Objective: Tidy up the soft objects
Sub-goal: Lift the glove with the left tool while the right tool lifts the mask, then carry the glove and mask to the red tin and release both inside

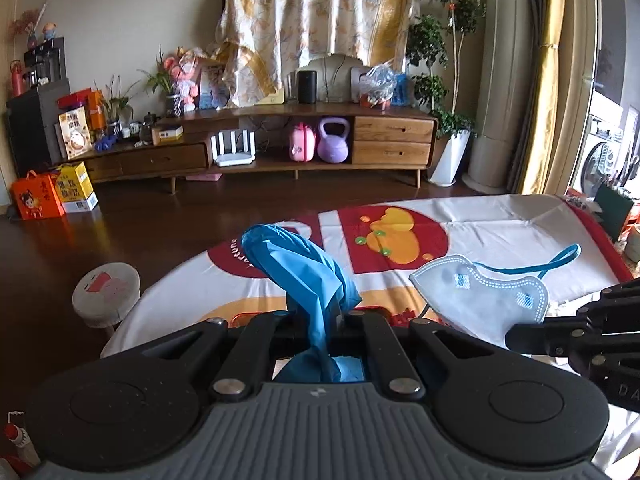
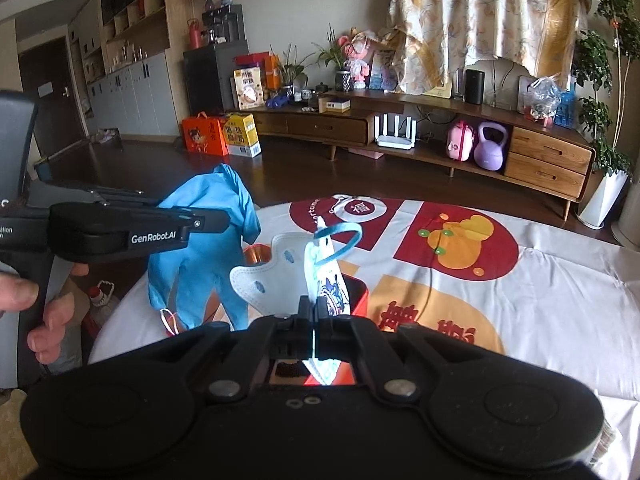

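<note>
Left wrist view: sits just behind the left gripper [image 1: 316, 320], low over the table [image 1: 500, 224], facing straight at the wooden TV cabinet [image 1: 280, 148]. Right wrist view: behind the right gripper [image 2: 314, 308], equally low and near, facing that TV cabinet [image 2: 440, 136] obliquely from the side nearer its drawers, so the left gripper [image 2: 208, 222] shows side-on. Shared: cabinet, table [image 2: 560, 300], blue glove [image 1: 304, 264] [image 2: 208, 256], mask [image 1: 480, 296] [image 2: 264, 276].

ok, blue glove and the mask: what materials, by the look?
Blue glove: thin nitrile or latex by the look, smooth matte film, hanging limp in soft folds. Mask: likely nonwoven fabric, pale matte, stitched edge, flat blue elastic strap; holds its folded shape.
</note>
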`<act>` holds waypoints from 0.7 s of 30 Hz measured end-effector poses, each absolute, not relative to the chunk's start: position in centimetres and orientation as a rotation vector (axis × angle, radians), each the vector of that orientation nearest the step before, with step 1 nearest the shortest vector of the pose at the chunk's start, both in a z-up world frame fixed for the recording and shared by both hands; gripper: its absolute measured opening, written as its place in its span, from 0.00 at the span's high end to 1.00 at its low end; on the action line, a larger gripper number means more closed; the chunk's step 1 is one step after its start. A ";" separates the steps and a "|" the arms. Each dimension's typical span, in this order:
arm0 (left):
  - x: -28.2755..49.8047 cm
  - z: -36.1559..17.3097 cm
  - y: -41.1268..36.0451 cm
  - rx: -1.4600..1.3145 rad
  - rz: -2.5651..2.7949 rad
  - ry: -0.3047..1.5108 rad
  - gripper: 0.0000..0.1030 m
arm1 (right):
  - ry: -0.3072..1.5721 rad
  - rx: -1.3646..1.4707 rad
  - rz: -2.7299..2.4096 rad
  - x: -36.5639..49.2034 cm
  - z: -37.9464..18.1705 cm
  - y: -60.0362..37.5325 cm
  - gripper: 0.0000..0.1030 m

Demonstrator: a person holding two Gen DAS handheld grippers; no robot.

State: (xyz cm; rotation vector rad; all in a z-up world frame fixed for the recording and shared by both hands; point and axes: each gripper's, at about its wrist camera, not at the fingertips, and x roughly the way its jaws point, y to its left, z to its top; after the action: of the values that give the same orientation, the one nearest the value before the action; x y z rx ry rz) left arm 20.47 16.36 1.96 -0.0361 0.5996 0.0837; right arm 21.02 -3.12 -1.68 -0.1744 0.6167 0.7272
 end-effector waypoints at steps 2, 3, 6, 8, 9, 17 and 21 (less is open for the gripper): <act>21.0 1.3 16.9 -0.039 0.088 0.611 0.94 | 0.630 -0.178 0.724 21.6 -2.2 -2.3 1.00; 21.3 1.0 17.2 -0.038 0.089 0.617 0.94 | 0.636 -0.180 0.722 21.9 -2.5 -1.9 1.00; 22.1 0.2 17.9 -0.042 0.091 0.633 0.94 | 0.652 -0.192 0.717 22.7 -3.4 -0.9 1.00; 22.6 -0.5 18.3 -0.051 0.092 0.646 0.94 | 0.664 -0.202 0.716 23.1 -4.1 -0.2 1.00; 22.9 -0.9 18.5 -0.053 0.090 0.655 0.94 | 0.669 -0.210 0.715 23.3 -4.4 0.1 1.00; 24.7 -3.8 19.5 -0.072 0.093 0.708 0.94 | 0.722 -0.232 0.699 25.0 -6.7 2.3 1.00; 25.4 -4.9 20.3 -0.098 0.092 0.731 0.94 | 0.737 -0.260 0.694 25.6 -7.8 3.5 1.00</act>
State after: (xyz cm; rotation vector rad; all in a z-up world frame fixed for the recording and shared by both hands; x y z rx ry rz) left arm 25.41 20.34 -4.94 -0.0979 0.7312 0.0917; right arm 25.61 3.50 -7.79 -0.2603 0.7375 0.6935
